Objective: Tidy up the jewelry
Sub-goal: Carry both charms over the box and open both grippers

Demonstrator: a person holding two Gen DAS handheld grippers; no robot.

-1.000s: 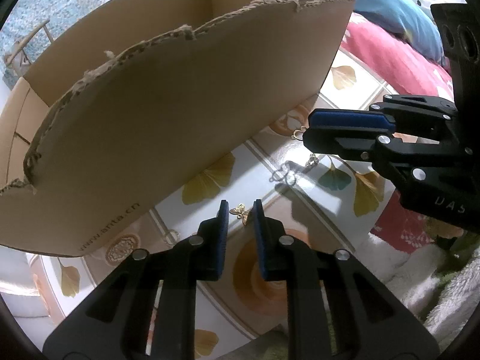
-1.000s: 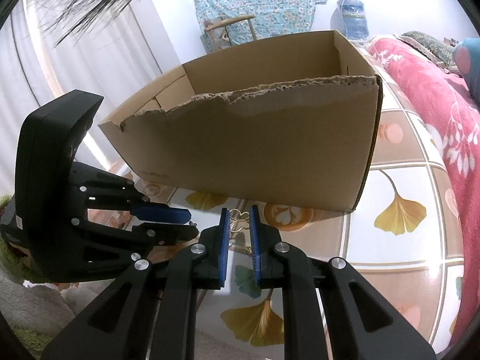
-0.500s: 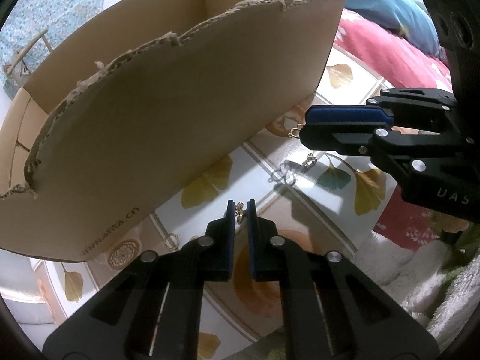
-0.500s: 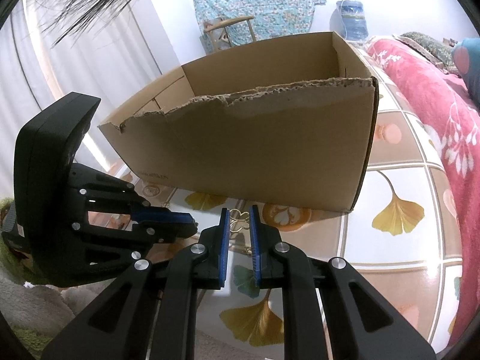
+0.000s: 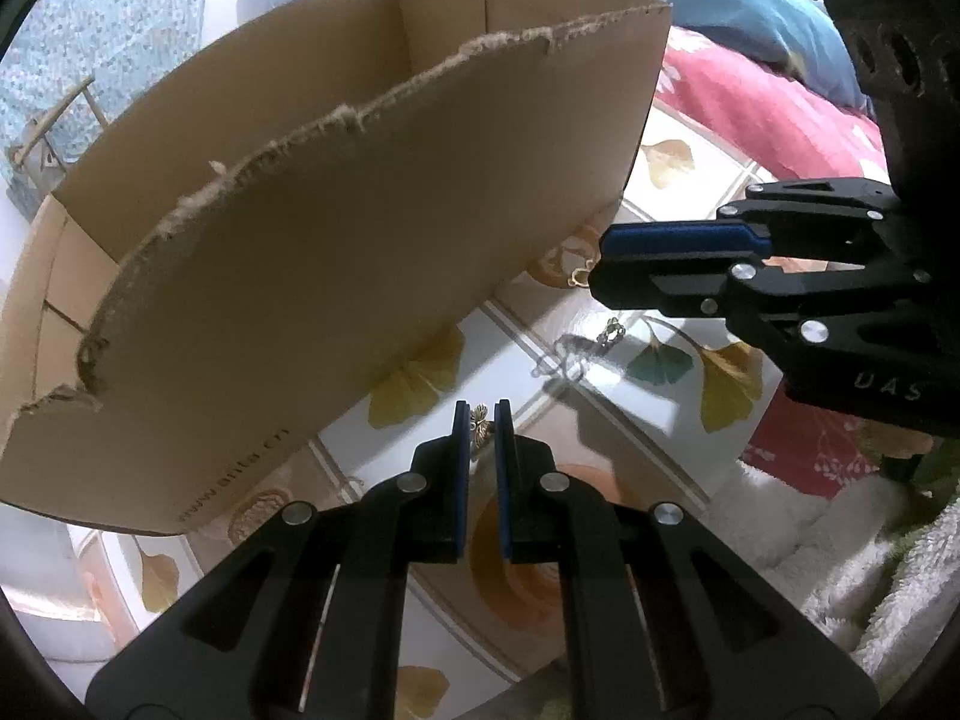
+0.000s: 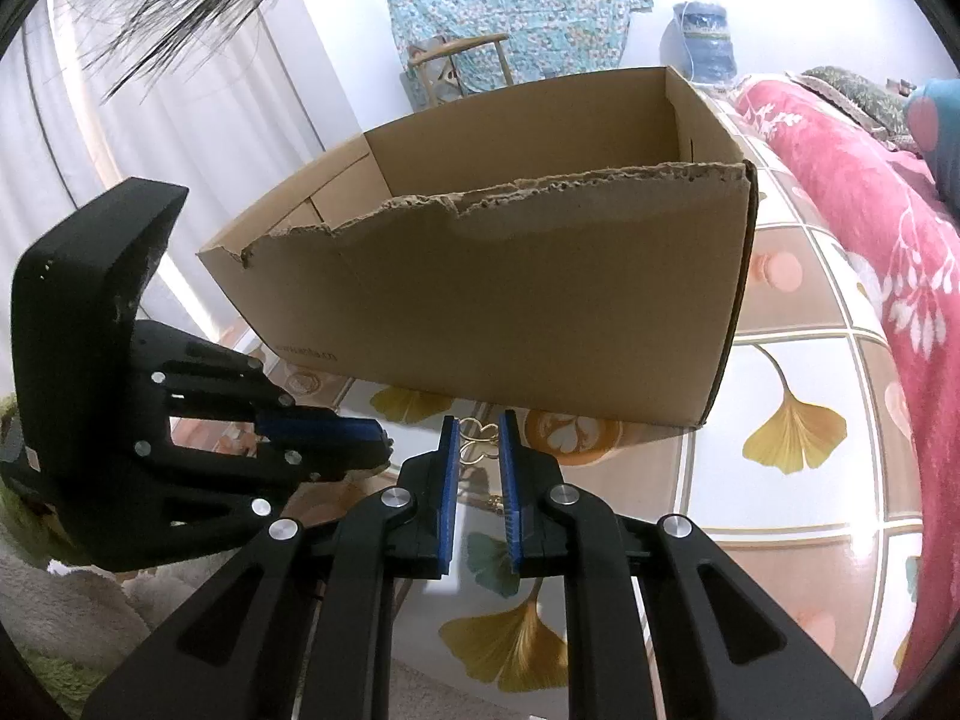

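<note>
Ginkgo-patterned counter (image 6: 798, 480): both grippers hang just before the torn cardboard box (image 6: 510, 300). Left gripper (image 5: 478, 420) has just pinched shut on a gold charm (image 5: 479, 415); right gripper (image 6: 480, 438) is clamped on a looped gold earring (image 6: 478, 435). Only the left view shows a loose piece (image 5: 611, 333) lying between them.

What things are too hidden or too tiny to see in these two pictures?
- Inside of the cardboard box: its floor is hidden by the tall front wall in both views.
- Gold piece in the left claw: too small to tell its kind, left wrist view.
- Gold piece in the right claw: mostly covered by the blue pads, right wrist view.
- Tiny trinket on the patterned table: too small to name.
</note>
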